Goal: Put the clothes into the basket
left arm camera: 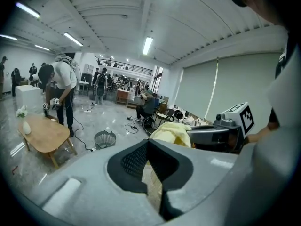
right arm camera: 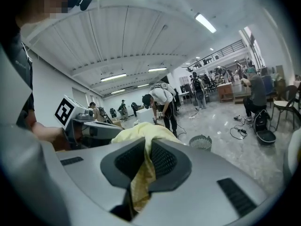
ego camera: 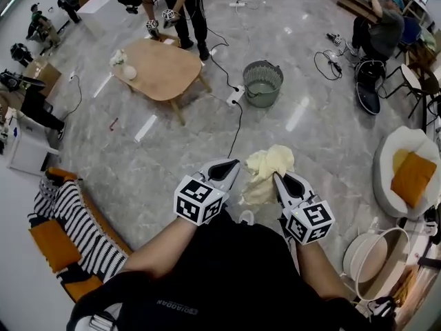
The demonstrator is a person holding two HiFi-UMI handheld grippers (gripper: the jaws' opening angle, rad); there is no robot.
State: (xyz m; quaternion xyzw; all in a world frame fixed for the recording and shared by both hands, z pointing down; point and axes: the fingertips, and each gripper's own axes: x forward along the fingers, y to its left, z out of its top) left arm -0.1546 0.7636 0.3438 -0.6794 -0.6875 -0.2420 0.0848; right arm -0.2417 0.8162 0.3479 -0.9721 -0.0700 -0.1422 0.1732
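Left gripper (ego camera: 231,165), right gripper (ego camera: 278,178): each pinched shut on yellow garment (ego camera: 270,161) (soft, light, floppy); grip bunched folds, not trailing hems.

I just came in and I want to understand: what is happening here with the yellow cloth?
A person holds a gripper in each hand. The left gripper and the right gripper are both closed on one pale yellow cloth, which hangs bunched between them above the floor. The grey basket stands on the floor some way ahead, beside a wooden table. The cloth is not yet in the basket.
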